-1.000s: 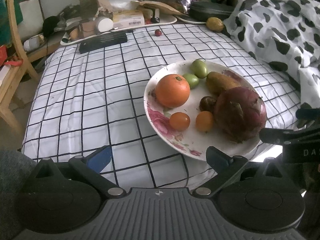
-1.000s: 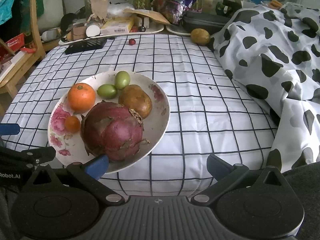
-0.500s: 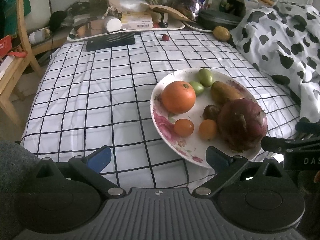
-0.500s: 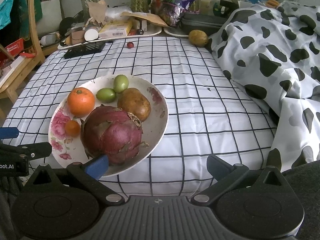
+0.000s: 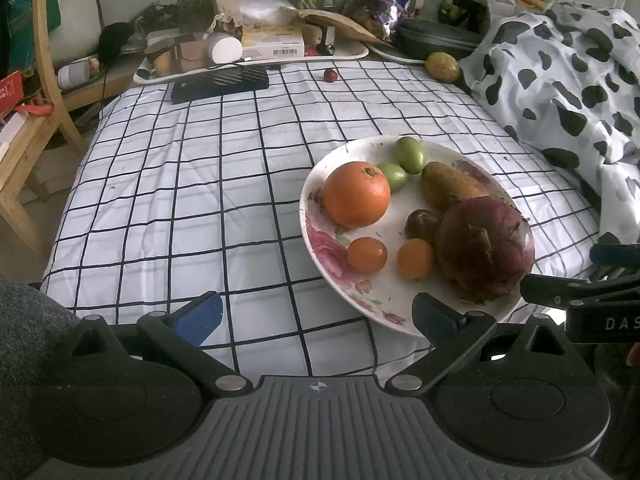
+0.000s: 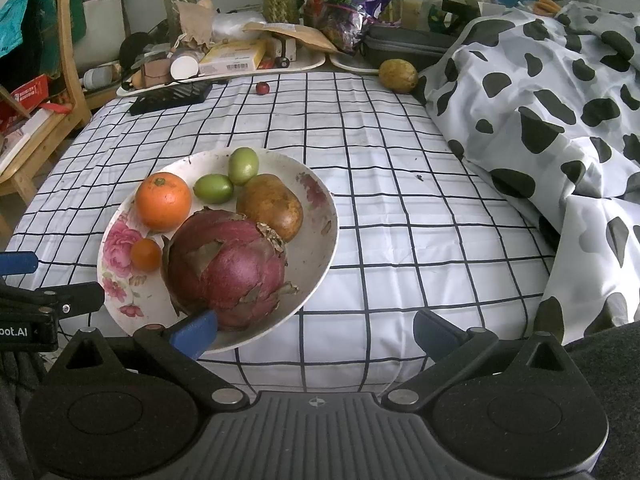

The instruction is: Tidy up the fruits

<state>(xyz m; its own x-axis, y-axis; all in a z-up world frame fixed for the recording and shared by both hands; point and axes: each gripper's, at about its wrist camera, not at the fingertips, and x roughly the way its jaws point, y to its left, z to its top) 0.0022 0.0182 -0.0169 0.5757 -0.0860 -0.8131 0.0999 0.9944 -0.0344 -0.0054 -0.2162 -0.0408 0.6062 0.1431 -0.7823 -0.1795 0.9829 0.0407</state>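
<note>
Both grippers have pulled back slightly from the plate (image 5: 320, 232), fruit unmoved. Left gripper (image 5: 316, 314) wide, empty, low at near-left of plate. Right gripper (image 6: 316, 330) wide, empty, left finger by dragonfruit (image 6: 228, 268). Orange (image 5: 356, 194) far-left on plate.

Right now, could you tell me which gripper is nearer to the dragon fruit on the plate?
Right. The right gripper has its left fingertip at the dragon fruit; the left gripper sits on the fruit's other side, fingertip short of it across the plate.
</note>
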